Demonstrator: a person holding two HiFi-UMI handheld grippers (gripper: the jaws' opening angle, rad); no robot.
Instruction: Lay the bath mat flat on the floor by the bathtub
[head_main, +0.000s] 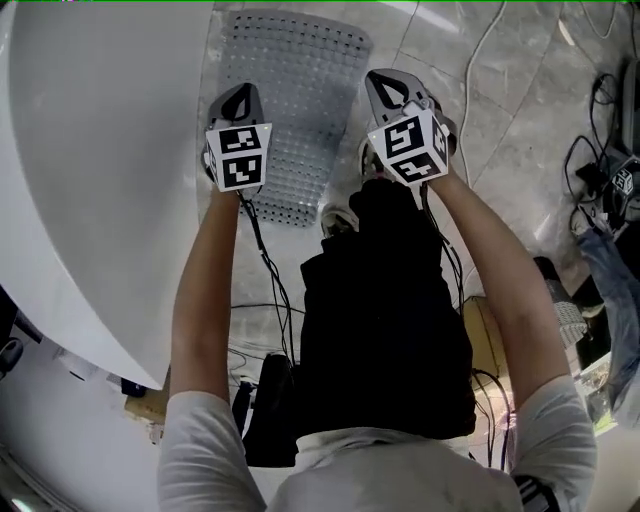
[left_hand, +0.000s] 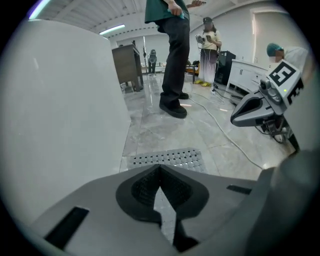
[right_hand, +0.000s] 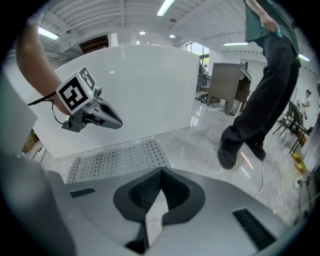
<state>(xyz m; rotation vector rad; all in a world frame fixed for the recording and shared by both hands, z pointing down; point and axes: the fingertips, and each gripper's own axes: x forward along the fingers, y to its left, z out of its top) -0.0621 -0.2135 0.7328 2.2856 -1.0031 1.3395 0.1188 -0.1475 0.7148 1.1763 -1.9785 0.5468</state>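
Bath mat (head_main: 295, 100): lies spread on the floor (head_main: 500, 140), long edge just beside the bathtub (head_main: 100, 180); looks flat from the head view, no fold or curl to be seen.
Handling: perforated grey sheet, likely soft and rubbery, light and floppy; apt to drape and buckle if lifted at one point. Probably grips the tile, so dragging may bunch it.
Where to grip: best at the two near corners or along the short near edge, one tool per corner, the thin edge pinched between the pads.
Left tool (head_main: 238, 100): jaws together, nothing between them; hangs above the mat's tub-side edge, apart from it.
Right tool (head_main: 390, 88): jaws together too, empty; held over the mat's opposite edge, clear of it.
Task status: seems as good as done, with the mat down by the tub and both tools off it.
Near end: the person's own pale shoe (head_main: 338, 215) sits at the mat's near corner, touching or overlapping, cannot tell which; some risk of nudging the mat.
Far end: bystander (left_hand: 175, 75) in dark trousers stands on the floor beyond the mat, well apart.
Cable: white cable (head_main: 478, 70) runs across the tile to the right, away from the mat.
Clutter: more wires and gear (head_main: 610, 180) at the far right, not in the way.
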